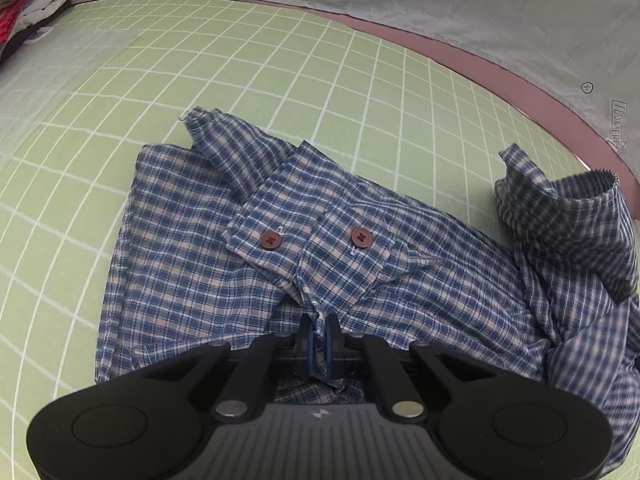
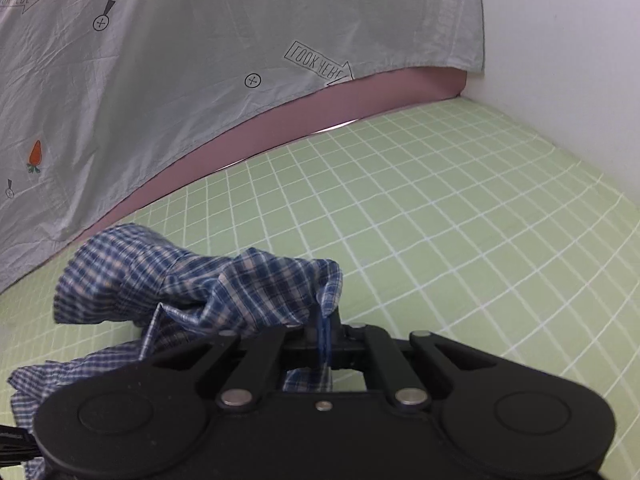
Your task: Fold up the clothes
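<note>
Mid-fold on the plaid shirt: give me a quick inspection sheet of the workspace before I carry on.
Surface: green grid mat, flat, pink edge behind.
Job's things: blue plaid shirt partly folded; cuff with two brown buttons lying on top; collar bunched at one side.
Clutter: red and white pile of cloth at the mat's far corner.
Grippers: left gripper shut on shirt fabric; right gripper shut on a lifted shirt edge.
Cables: black strap-like item at the right view's edge, unclear.
Surroundings: printed grey sheet hanging behind; white wall.
</note>
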Demonstrator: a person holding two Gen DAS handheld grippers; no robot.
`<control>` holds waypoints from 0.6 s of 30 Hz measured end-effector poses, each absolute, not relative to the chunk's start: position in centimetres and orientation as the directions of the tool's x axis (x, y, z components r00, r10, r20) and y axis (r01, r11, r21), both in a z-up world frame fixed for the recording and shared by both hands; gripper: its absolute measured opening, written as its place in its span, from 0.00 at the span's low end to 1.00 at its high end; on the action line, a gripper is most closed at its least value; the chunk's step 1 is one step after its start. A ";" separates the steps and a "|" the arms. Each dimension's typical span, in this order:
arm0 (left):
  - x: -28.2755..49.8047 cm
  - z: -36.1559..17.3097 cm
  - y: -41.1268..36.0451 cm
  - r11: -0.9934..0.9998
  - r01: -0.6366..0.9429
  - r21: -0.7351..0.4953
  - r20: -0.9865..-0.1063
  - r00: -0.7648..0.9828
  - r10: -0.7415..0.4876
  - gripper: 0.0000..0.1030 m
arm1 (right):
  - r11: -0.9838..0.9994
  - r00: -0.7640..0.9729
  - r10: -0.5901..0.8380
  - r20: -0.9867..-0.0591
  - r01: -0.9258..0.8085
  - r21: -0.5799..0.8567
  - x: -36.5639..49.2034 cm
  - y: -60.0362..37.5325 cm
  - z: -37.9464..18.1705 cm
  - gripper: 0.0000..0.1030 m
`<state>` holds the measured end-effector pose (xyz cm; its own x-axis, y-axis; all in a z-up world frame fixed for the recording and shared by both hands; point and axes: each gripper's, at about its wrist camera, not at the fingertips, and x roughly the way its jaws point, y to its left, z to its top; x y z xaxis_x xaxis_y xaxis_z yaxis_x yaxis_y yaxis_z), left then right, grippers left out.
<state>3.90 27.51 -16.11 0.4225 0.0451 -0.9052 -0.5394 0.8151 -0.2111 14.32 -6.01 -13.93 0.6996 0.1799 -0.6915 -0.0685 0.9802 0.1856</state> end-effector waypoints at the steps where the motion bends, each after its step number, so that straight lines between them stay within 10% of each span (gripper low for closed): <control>1: 3.6 -15.9 26.4 0.822 -0.529 -0.211 -0.905 0.424 0.040 0.06 | 0.982 0.706 0.173 -0.686 -0.072 0.173 15.7 -7.2 -14.2 0.01; 7: 1.9 -14.7 19.9 0.862 -0.462 -0.211 -0.903 0.430 0.010 0.13 | 0.998 0.778 0.053 -0.626 -0.063 0.005 22.6 -12.8 -13.2 0.07; 11: 0.8 -13.9 15.6 0.885 -0.415 -0.210 -0.901 0.433 -0.011 0.20 | 1.000 0.792 -0.015 -0.610 0.000 -0.024 21.6 -14.1 -12.9 0.52; 18: 0.4 -12.4 19.1 0.875 -0.468 -0.119 -0.878 0.461 0.127 0.30 | 0.992 0.761 -0.018 -0.648 0.093 0.082 13.4 -12.7 -13.7 0.55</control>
